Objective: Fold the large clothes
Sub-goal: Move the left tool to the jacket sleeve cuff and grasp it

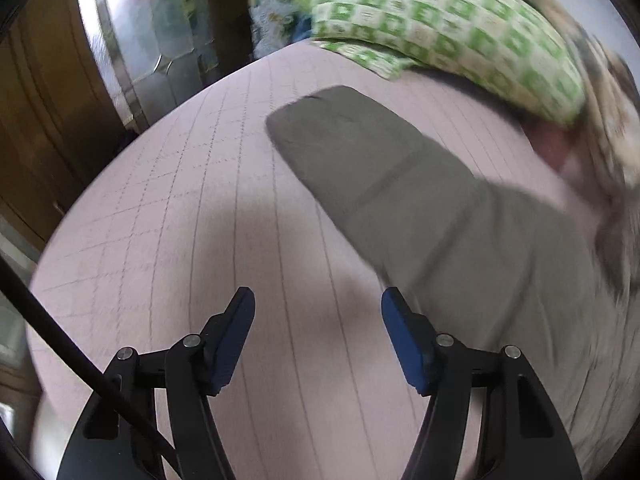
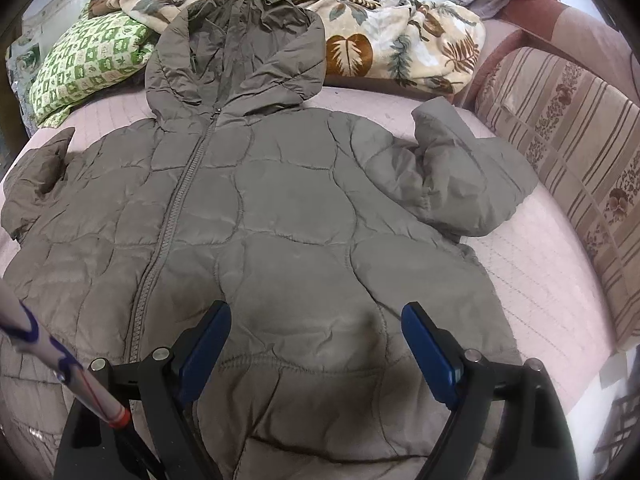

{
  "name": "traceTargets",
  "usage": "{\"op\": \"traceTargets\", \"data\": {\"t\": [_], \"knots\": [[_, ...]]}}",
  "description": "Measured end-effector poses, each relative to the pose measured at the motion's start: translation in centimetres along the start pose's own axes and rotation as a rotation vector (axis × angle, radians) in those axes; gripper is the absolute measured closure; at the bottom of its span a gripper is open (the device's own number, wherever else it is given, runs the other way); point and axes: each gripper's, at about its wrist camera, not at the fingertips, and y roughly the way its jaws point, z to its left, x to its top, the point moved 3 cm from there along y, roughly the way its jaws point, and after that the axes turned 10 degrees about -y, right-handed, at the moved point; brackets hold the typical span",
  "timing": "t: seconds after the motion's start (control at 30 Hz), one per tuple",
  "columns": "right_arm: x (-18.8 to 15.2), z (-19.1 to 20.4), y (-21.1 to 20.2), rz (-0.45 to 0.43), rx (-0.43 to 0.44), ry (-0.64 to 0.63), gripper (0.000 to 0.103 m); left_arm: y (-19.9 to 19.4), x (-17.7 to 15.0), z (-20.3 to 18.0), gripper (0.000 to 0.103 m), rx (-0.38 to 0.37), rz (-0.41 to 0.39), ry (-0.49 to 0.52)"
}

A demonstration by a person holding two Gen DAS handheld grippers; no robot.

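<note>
Left wrist view: I am looking along my left tool, whose jaws are standing apart with nothing between them, only the pink quilted bedspread showing through the gap. Just beyond the right-hand pad, the jacket's left sleeve is lying flat and stretched across the bed, its cuff pointing away from me toward the green checked pillow. The picture is blurring, so I am not judging finer detail there.

In the right wrist view, my right tool is also standing wide open and gripping nothing, hovering over the lower front of the olive quilted hooded jacket. The jacket is lying face up on the bed, zipper closed, hood spread at the far end against the leaf-print blanket. Its right sleeve is crumpled and bent back on itself beside the striped cushion.

I am reading this as the very start of the fold: the garment is laid out, and no part is folded in yet. The next move, as I judge it, is calling for the left tool to come onto the stretched sleeve near the cuff, pinch the puffy fabric firmly, and carry it across the chest. The slippery, padded shell is likely to spring back, so a deep bite is looking wise.
</note>
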Motion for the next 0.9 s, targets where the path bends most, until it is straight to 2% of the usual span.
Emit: {"op": "traceTargets", "data": {"t": [0.17, 0.33, 0.4, 0.47, 0.5, 0.63, 0.7, 0.73, 0.77, 0.83, 0.9], "knots": [[-0.1, -0.1, 0.6, 0.001, 0.001, 0.012, 0.013, 4.0, 4.6, 1.6, 0.038, -0.085, 0.076, -0.182], [-0.4, -0.2, 1.5, 0.026, -0.007, 0.019, 0.013, 8.0, 6.8, 1.2, 0.037, -0.171, 0.16, -0.288], [-0.5, -0.3, 1.9, 0.031, -0.007, 0.023, 0.013, 8.6, 7.6, 0.9, 0.034, -0.186, 0.141, -0.311], [-0.5, -0.2, 2.0, 0.032, -0.01, 0.022, 0.013, 9.2, 8.4, 0.6, 0.023, -0.235, 0.145, -0.339], [-0.5, -0.2, 2.0, 0.032, -0.011, 0.02, 0.013, 9.5, 8.7, 0.5, 0.02, -0.257, 0.147, -0.353], [-0.4, -0.2, 2.3, 0.033, -0.013, 0.009, 0.013, 10.4, 9.7, -0.4, 0.021, -0.259, 0.14, -0.381], [-0.4, -0.3, 2.6, 0.036, -0.012, 0.009, 0.013, 10.3, 9.8, -1.3, 0.043, -0.191, 0.135, -0.341], [-0.4, -0.3, 2.7, 0.038, -0.011, 0.011, 0.013, 10.3, 9.6, -1.3, 0.068, -0.17, 0.141, -0.319], [-0.4, -0.3, 2.8, 0.04, -0.009, 0.014, 0.013, 10.3, 9.6, -1.6, 0.084, -0.153, 0.158, -0.294], [-0.5, -0.3, 3.0, 0.041, -0.009, 0.022, 0.013, 9.6, 9.6, -2.0, 0.092, -0.15, 0.17, -0.268], [-0.5, -0.4, 3.0, 0.038, -0.012, 0.023, 0.013, 7.9, 9.5, -2.5, 0.094, -0.153, 0.153, -0.242]]}}
